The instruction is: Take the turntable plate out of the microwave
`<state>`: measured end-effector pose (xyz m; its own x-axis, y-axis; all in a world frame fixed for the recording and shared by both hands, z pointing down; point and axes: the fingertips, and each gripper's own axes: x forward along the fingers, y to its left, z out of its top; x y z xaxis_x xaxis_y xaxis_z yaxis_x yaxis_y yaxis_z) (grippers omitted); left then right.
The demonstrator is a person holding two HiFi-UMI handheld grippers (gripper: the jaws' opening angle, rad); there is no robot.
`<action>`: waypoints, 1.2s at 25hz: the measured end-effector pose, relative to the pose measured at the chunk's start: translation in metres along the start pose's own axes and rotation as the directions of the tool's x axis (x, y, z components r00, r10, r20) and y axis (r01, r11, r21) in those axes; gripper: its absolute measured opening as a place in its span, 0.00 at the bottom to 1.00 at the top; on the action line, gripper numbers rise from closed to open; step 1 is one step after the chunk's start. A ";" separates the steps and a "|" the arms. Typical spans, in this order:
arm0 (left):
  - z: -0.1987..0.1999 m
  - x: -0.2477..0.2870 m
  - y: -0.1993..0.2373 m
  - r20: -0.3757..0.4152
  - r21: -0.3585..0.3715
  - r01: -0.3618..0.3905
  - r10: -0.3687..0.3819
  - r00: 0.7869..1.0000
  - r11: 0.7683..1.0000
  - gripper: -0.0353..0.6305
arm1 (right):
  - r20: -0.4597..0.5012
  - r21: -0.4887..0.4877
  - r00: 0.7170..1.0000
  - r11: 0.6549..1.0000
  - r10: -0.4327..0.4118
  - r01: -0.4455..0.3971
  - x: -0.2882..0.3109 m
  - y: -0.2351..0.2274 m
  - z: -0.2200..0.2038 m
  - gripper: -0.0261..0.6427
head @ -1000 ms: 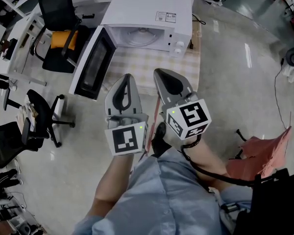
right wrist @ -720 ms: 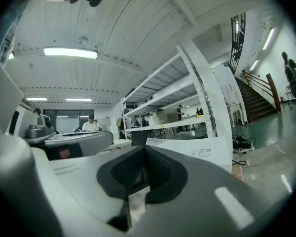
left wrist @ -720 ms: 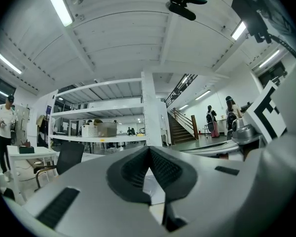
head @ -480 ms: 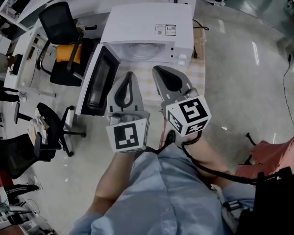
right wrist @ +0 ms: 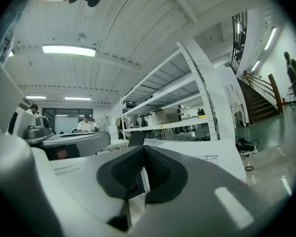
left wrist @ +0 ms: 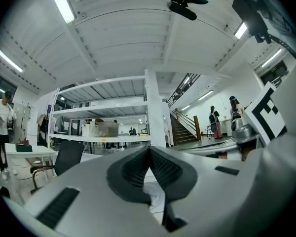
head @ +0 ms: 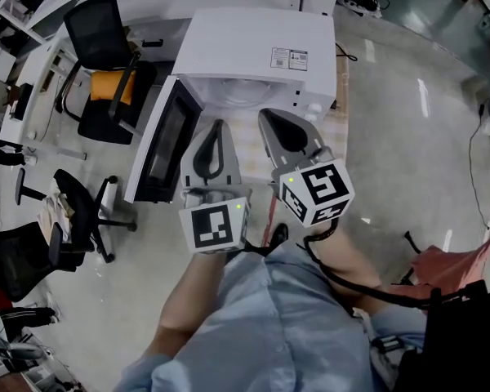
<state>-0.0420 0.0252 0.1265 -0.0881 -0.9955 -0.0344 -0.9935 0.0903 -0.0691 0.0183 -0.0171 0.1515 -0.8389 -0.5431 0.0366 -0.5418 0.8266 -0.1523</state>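
The round, clear glass turntable plate [head: 241,95] is lying inside the cavity of the white box-shaped microwave [head: 257,43]. It is showing only in the head view, as pale curved rings behind the opening. The microwave's dark-windowed door [head: 159,141] is hanging wide open to the left, and the oven is standing on a counter [head: 331,125] covered in a pale checked cloth.

The left gripper [head: 216,125] and the right gripper [head: 265,115] are lying side by side and level. Both are pointing at the opening, the left nearer the door. Their tips are reaching the front edge of the cavity in the head view, and the plate is lying just beyond them, apart from both.

The gripper views are giving what the head view cannot. The left gripper [left wrist: 149,149] is showing its dark ribbed fingers [left wrist: 130,169] pressed together at the tip with nothing between them. The right gripper [right wrist: 143,149] is likewise showing its fingers [right wrist: 126,172] closed on nothing. In the left gripper view, only a pale sliver is showing through the gap below the pads, and I cannot tell whether it is the plate. The right gripper view is catching the microwave's white casing [right wrist: 202,167] with its label.

A black office chair with an orange cushion [head: 106,64] is standing left of the counter.
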 end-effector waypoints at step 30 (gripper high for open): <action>-0.105 0.104 0.049 -0.026 -0.069 0.225 -0.227 0.974 0.972 0.06 | -0.077 0.039 0.971 0.972 -0.226 0.230 0.099 -0.054 -0.100 0.04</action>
<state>-0.1074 -0.0766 0.2243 0.1377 -0.9904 0.0082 -0.9904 -0.1378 -0.0058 -0.0409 -0.1011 0.2620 -0.6961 -0.7030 0.1460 -0.7174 0.6734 -0.1785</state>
